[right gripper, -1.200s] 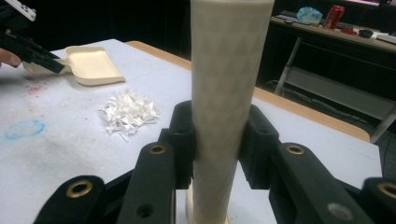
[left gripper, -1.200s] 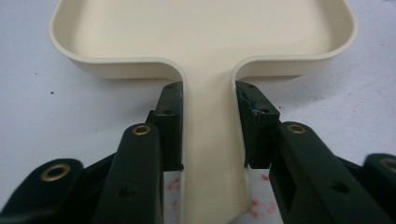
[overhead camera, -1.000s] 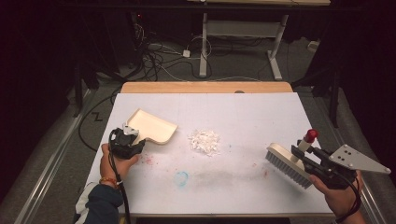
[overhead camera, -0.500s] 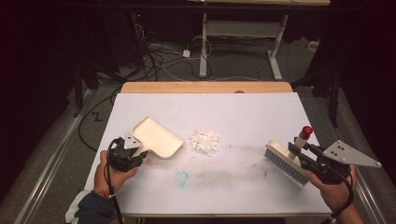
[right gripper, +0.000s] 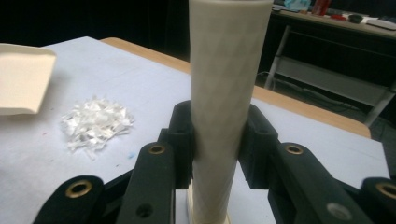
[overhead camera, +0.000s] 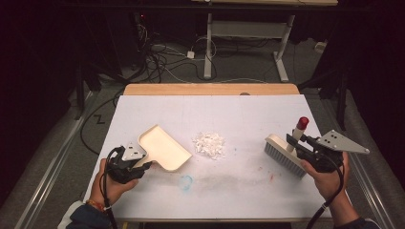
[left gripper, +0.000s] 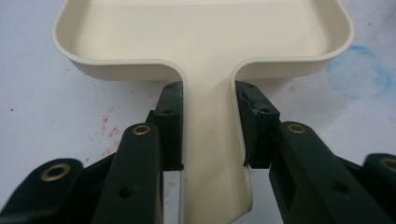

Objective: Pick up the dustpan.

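Observation:
A cream dustpan [overhead camera: 165, 148] lies on the white table, its flat handle [left gripper: 211, 140] clamped between the jaws of my left gripper [overhead camera: 138, 164] [left gripper: 210, 126] at the table's left front. A small heap of white paper shreds [overhead camera: 209, 144] [right gripper: 95, 122] sits mid-table, just right of the pan's mouth. My right gripper [overhead camera: 298, 143] [right gripper: 217, 140] is shut on the pale round handle [right gripper: 229, 93] of a brush [overhead camera: 282, 153], whose bristle head rests near the table's right side. The brush handle ends in a red tip [overhead camera: 303, 122].
The white table top [overhead camera: 239, 114] carries a faint blue ring stain [overhead camera: 186, 181] and red flecks near the front. A wooden strip [overhead camera: 210, 89] runs along its far edge. Beyond it are cables [overhead camera: 157, 52] and a desk frame [overhead camera: 243, 33] on the floor.
The left gripper has brought the dustpan rightward and nearer the front, closer to the shreds. The right gripper has carried the brush leftward toward the heap.

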`<state>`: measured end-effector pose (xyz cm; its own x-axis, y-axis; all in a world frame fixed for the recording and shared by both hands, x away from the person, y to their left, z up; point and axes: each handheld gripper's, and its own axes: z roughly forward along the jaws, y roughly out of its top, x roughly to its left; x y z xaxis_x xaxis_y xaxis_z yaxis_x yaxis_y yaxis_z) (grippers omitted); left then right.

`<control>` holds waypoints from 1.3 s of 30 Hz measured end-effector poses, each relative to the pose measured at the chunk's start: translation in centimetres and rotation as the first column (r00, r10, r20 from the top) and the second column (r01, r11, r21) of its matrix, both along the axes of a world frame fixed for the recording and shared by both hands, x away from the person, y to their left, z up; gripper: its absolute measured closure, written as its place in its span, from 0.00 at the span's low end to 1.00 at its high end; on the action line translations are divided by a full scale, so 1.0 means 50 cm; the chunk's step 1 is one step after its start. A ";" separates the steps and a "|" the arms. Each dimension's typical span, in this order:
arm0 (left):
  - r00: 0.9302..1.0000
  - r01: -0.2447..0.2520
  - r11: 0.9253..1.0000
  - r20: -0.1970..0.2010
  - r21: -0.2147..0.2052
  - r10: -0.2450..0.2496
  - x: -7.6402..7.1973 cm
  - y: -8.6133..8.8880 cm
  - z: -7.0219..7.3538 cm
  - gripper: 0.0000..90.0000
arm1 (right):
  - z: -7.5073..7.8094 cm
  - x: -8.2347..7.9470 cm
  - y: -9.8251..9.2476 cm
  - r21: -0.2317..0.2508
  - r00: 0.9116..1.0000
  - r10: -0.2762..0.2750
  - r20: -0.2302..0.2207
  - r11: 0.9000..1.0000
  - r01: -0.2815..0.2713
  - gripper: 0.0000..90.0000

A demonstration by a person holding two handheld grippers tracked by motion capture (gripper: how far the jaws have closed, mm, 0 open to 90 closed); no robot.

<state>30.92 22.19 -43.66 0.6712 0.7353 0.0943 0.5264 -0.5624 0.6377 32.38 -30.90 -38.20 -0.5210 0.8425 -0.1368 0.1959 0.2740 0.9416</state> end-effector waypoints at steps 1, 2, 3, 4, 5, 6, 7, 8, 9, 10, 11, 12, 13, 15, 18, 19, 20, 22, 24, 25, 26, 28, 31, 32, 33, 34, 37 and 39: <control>1.000 0.007 1.000 -0.003 -0.003 -0.007 -0.002 -0.002 -0.001 0.71 | 0.002 0.004 0.002 -0.001 1.000 0.001 0.003 1.000 -0.001 0.78; 1.000 0.013 1.000 -0.006 0.001 -0.013 -0.002 -0.005 -0.003 0.71 | 0.003 0.006 0.005 -0.001 1.000 -0.001 0.006 1.000 0.001 0.78; 1.000 0.019 1.000 -0.008 0.006 -0.019 -0.003 -0.009 -0.005 0.71 | 0.004 0.009 0.009 0.000 1.000 0.000 0.004 1.000 0.000 0.78; 1.000 0.027 1.000 -0.013 0.011 -0.027 -0.002 -0.013 -0.008 0.71 | 0.005 0.012 0.012 -0.004 1.000 0.004 0.004 1.000 -0.004 0.78; 1.000 0.027 1.000 -0.013 0.011 -0.027 -0.002 -0.013 -0.008 0.71 | 0.005 0.012 0.012 -0.004 1.000 0.004 0.004 1.000 -0.004 0.78; 0.999 0.039 0.999 -0.018 0.021 -0.039 -0.002 -0.020 -0.011 0.71 | 0.006 0.020 0.018 -0.002 1.000 0.008 0.007 1.000 -0.008 0.78; 0.999 0.042 0.999 -0.018 0.019 -0.042 -0.002 -0.023 -0.011 0.71 | 0.006 0.024 0.021 -0.001 1.000 0.014 0.004 1.000 -0.014 0.78; 0.999 0.044 0.999 -0.019 0.021 -0.044 -0.002 -0.024 -0.011 0.71 | 0.007 0.028 0.025 -0.004 1.000 0.017 0.003 1.000 -0.017 0.78; 0.999 0.044 0.999 -0.019 0.021 -0.044 -0.002 -0.024 -0.011 0.71 | 0.007 0.032 0.029 -0.003 1.000 0.015 0.007 1.000 -0.015 0.78; 0.999 0.045 0.999 -0.022 0.019 -0.045 -0.003 -0.027 -0.011 0.71 | 0.007 0.037 0.032 -0.007 1.000 0.015 0.011 1.000 -0.015 0.78; 0.998 0.052 0.998 -0.022 0.023 -0.051 -0.003 -0.028 -0.011 0.71 | 0.007 0.037 0.032 -0.007 1.000 0.015 0.011 1.000 -0.015 0.78; 0.998 0.055 0.998 -0.021 0.025 -0.054 -0.004 -0.031 -0.010 0.71 | 0.008 0.045 0.039 -0.009 1.000 0.020 0.013 1.000 -0.019 0.78; 0.998 0.058 0.998 -0.019 0.026 -0.058 -0.005 -0.032 -0.009 0.71 | 0.009 0.048 0.041 -0.008 1.000 0.020 0.015 1.000 -0.020 0.78; 0.998 0.062 0.998 -0.016 0.026 -0.062 -0.008 -0.032 -0.007 0.71 | 0.011 0.055 0.046 -0.007 1.000 0.020 0.016 1.000 -0.020 0.78; 0.997 0.070 0.997 -0.020 0.030 -0.070 -0.012 -0.033 -0.006 0.71 | 0.012 0.062 0.052 -0.008 1.000 0.021 0.016 1.000 -0.021 0.78; 0.997 0.071 0.997 -0.019 0.031 -0.071 -0.012 -0.033 -0.007 0.71 | 0.013 0.065 0.054 -0.011 1.000 0.021 0.015 1.000 -0.021 0.78; 0.997 0.072 0.997 -0.022 0.032 -0.072 -0.012 -0.033 -0.007 0.71 | 0.013 0.069 0.057 -0.006 1.000 0.019 0.016 1.000 -0.019 0.78; 0.997 0.075 0.997 -0.027 0.034 -0.074 -0.012 -0.033 -0.009 0.71 | 0.013 0.077 0.062 -0.005 1.000 0.019 0.015 1.000 -0.019 0.78; 0.997 0.076 0.997 -0.029 0.033 -0.075 -0.012 -0.031 -0.008 0.71 | 0.013 0.085 0.068 -0.005 1.000 0.014 0.016 1.000 -0.014 0.78; 0.997 0.074 0.997 -0.028 0.031 -0.073 -0.012 -0.030 -0.008 0.71 | 0.012 0.090 0.071 -0.003 1.000 0.016 0.013 1.000 -0.016 0.78; 0.997 0.073 0.997 -0.028 0.029 -0.072 -0.012 -0.030 -0.008 0.71 | 0.012 0.095 0.073 0.004 1.000 0.014 0.012 1.000 -0.014 0.78; 0.997 0.074 0.997 -0.029 0.028 -0.073 -0.012 -0.030 -0.009 0.71 | 0.013 0.104 0.079 0.012 1.000 0.015 0.014 1.000 -0.015 0.78; 0.997 0.075 0.997 -0.040 0.037 -0.073 -0.013 -0.030 -0.012 0.71 | 0.017 0.114 0.088 0.012 1.000 0.012 0.022 1.000 -0.012 0.78; 0.997 0.075 0.997 -0.040 0.037 -0.073 -0.013 -0.030 -0.012 0.71 | 0.017 0.114 0.088 0.012 1.000 0.012 0.022 1.000 -0.012 0.78; 0.996 0.074 0.997 -0.047 0.036 -0.072 -0.013 -0.029 -0.012 0.71 | 0.018 0.120 0.096 0.022 1.000 0.014 0.018 1.000 -0.015 0.78; 0.996 0.075 0.997 -0.053 0.033 -0.073 -0.013 -0.029 -0.012 0.71 | 0.018 0.122 0.098 0.024 1.000 0.015 0.018 1.000 -0.016 0.78; 0.996 0.070 0.997 -0.055 0.038 -0.068 -0.012 -0.029 -0.012 0.71 | 0.020 0.129 0.109 0.026 1.000 0.015 0.017 1.000 -0.015 0.78; 0.995 0.073 0.996 -0.064 0.040 -0.071 -0.012 -0.029 -0.012 0.71 | 0.022 0.135 0.115 0.034 1.000 0.018 0.019 0.999 -0.019 0.78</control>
